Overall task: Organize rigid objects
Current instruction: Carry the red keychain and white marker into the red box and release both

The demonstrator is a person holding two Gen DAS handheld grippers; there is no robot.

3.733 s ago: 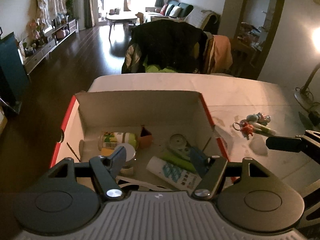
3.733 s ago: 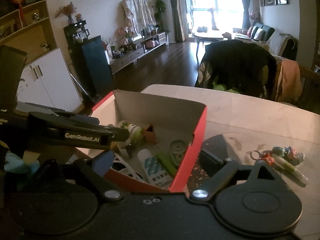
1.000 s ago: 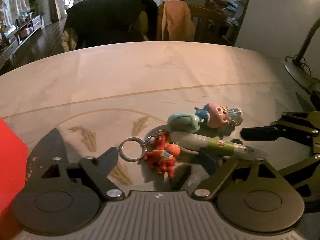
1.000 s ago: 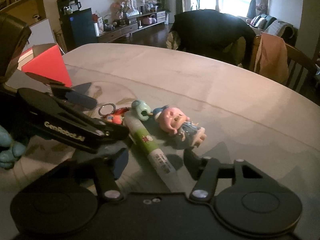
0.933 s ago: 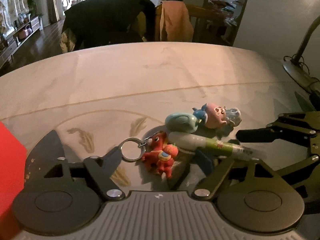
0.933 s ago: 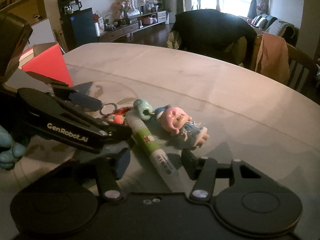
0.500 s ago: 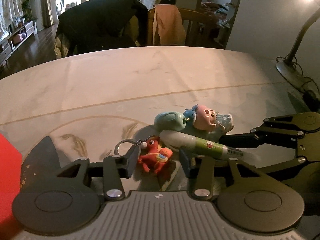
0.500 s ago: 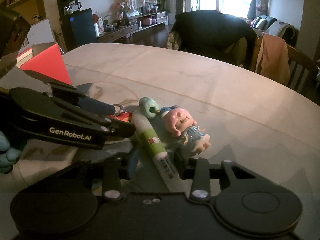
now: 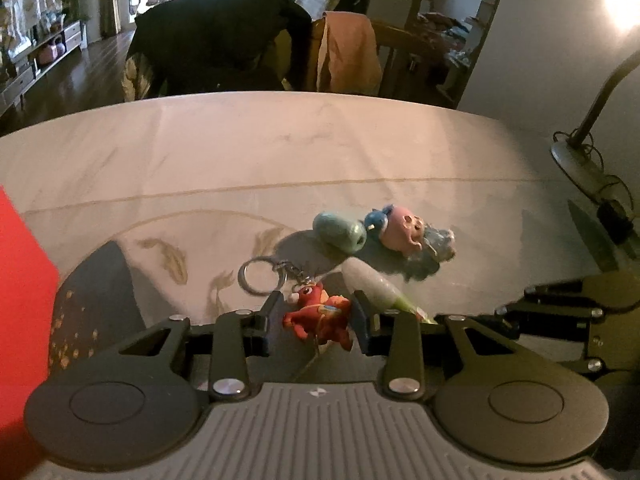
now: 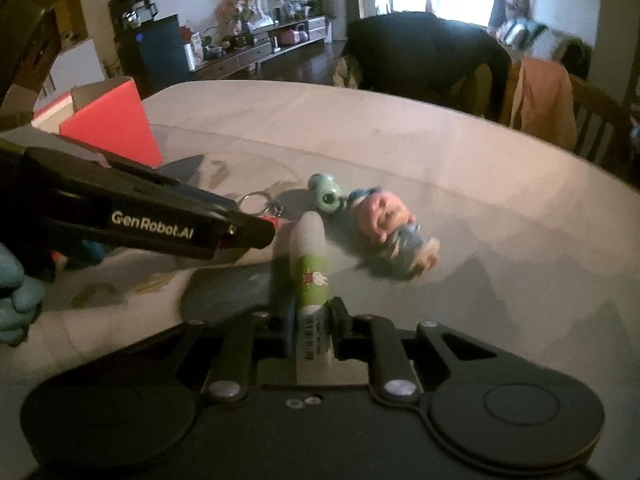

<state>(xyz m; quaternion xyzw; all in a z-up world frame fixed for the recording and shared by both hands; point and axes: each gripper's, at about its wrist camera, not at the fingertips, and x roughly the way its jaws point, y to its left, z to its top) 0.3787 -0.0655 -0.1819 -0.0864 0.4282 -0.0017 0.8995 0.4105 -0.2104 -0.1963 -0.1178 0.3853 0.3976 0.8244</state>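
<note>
My left gripper (image 9: pixel 316 314) is shut on a red figure keychain (image 9: pixel 320 316) whose metal ring (image 9: pixel 256 276) hangs to the left; it also shows from the side in the right wrist view (image 10: pixel 256 236). My right gripper (image 10: pixel 308 308) is shut on a white and green tube (image 10: pixel 312 272), held just above the marble table (image 10: pixel 480 184). A pink-headed doll (image 10: pixel 392 220) and a teal capsule charm (image 10: pixel 326 190) lie on the table just beyond; both also show in the left wrist view, the doll (image 9: pixel 408 230) and the charm (image 9: pixel 340 230).
A red cardboard box (image 10: pixel 112 124) stands at the left; its wall also shows in the left wrist view (image 9: pixel 20 280). A lamp base (image 9: pixel 580 164) with cables sits at the table's right edge. Chairs draped with clothes (image 9: pixel 348 52) stand behind the table.
Both grippers have closed: the left on the red keychain, the right on the tube. Both objects have risen slightly off the table, away from the doll and charm.
</note>
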